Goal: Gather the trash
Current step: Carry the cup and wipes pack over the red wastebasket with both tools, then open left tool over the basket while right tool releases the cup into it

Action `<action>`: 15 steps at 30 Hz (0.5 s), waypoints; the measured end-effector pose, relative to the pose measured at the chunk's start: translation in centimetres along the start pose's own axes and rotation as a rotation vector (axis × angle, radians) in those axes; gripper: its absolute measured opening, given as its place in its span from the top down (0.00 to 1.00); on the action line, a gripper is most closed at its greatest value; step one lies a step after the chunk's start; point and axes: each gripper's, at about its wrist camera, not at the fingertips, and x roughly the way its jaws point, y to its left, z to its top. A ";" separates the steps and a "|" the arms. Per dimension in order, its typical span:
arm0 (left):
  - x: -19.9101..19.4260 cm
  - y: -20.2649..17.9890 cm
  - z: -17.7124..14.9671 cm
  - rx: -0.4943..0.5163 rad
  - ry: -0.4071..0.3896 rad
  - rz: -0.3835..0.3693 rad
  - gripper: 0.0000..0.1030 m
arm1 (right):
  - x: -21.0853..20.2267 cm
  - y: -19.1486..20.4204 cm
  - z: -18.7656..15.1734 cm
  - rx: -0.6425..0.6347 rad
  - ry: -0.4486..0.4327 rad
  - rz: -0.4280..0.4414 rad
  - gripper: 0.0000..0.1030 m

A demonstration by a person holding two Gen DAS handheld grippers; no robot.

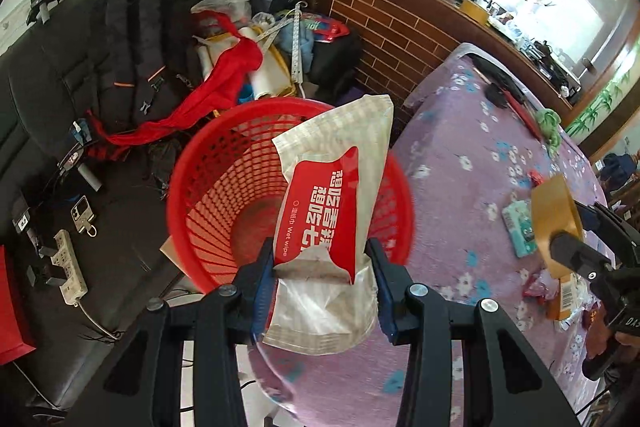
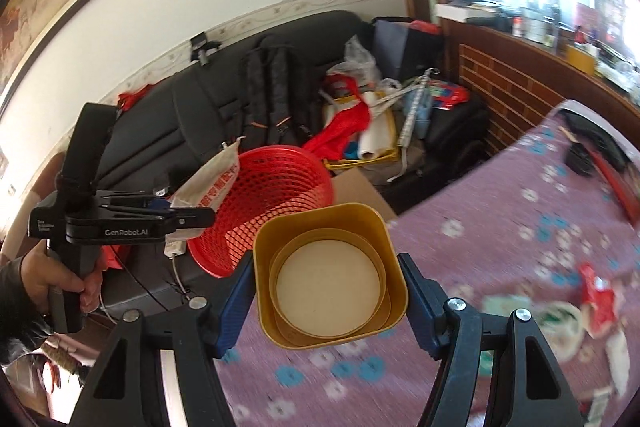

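Your left gripper is clamped on a torn wet wipe packet, jaws narrowed against its lower sides, the packet standing up over the red basket, which fills the view from ten to twelve o'clock of the fingers. Your right gripper squeezes a gold paper cup at a wider spread, mouth facing the camera. The basket sits at eleven o'clock of that cup, beside the flowered tablecloth. Loose wrappers lie at three o'clock.

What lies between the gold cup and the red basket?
In the right wrist view, only bare flowered tablecloth and brown cardboard separate the gold cup from the red basket.
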 end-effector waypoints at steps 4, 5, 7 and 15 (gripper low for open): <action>1.1 1.5 0.7 -0.010 0.029 0.002 0.56 | 3.4 1.7 1.4 -0.026 0.027 0.029 0.31; 1.5 1.9 0.8 -0.015 0.036 0.000 0.56 | 4.0 2.1 1.7 -0.033 0.033 0.035 0.31; 2.2 2.6 1.1 -0.029 0.052 -0.008 0.56 | 5.3 2.8 2.0 -0.047 0.044 0.045 0.31; 4.8 4.2 1.5 -0.051 0.112 -0.015 0.56 | 9.2 4.9 2.5 -0.084 0.093 0.076 0.31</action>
